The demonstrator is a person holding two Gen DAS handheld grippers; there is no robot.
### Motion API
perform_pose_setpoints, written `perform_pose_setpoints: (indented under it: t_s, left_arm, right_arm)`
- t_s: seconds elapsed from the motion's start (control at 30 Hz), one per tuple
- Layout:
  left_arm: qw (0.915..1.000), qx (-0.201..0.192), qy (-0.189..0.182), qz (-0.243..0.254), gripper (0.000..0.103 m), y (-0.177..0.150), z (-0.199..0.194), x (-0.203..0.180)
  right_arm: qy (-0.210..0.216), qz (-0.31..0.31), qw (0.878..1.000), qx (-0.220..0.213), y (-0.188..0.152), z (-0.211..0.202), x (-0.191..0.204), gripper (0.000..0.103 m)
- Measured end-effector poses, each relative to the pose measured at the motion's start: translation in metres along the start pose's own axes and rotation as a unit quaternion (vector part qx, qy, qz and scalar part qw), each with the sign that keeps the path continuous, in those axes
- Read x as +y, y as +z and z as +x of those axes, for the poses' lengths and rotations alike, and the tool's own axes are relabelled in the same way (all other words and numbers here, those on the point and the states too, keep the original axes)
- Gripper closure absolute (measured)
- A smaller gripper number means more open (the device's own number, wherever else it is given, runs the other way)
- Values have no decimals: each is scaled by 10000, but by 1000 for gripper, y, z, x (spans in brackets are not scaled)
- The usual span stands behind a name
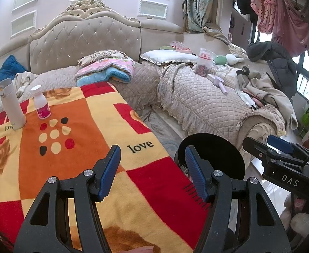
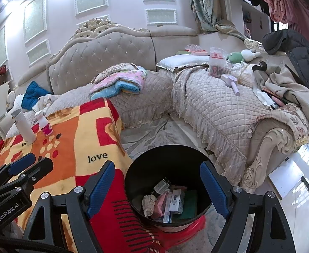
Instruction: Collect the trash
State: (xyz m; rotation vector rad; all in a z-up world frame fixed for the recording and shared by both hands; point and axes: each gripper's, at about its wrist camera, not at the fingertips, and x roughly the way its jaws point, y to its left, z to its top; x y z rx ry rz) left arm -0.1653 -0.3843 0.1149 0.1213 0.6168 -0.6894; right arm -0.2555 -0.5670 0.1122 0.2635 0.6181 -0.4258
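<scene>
A black round bin (image 2: 137,175) stands on a red base beside the blanket-covered table; inside lie a crumpled tissue (image 2: 149,203), boxes and wrappers. My right gripper (image 2: 160,171) is open and empty, held above the bin. My left gripper (image 1: 152,158) is open and empty over the table's right edge; the bin (image 1: 222,147) shows just right of it. A white flask (image 1: 12,105) and a small white bottle with a pink label (image 1: 41,103) stand at the table's far left. The right gripper (image 1: 281,145) shows at the right of the left wrist view.
A patterned blanket (image 1: 74,147) reading "love" covers the table. A quilted beige sofa (image 2: 217,105) runs behind and to the right, strewn with folded blankets, a snack bag, a lilac brush, toys and clothes. Pale floor lies between table and sofa.
</scene>
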Motion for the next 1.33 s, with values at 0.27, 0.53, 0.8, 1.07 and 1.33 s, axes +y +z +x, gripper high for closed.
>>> perform_pose_setpoints:
  t_s: [0.27, 0.53, 0.8, 1.07, 1.33]
  left_arm:
    - [10000, 6, 4, -12, 41, -1, 0, 1]
    - [10000, 15, -2, -10, 41, -1, 1, 2]
    - [10000, 20, -2, -13, 41, -3, 1, 2]
    - [10000, 10, -3, 9, 41, -7, 1, 1]
    - [9999, 67, 12, -123, 41, -11, -1, 15]
  right_arm:
    - [0, 7, 10000, 4, 1, 0, 0, 22]
    - [-4, 5, 10000, 19, 0, 1, 0, 21]
    - [-12, 6, 10000, 60, -4, 2, -2, 21]
    - [-18, -19, 9999, 111, -5, 4, 0, 20]
    - [52, -160, 9996, 225, -5, 12, 14, 20]
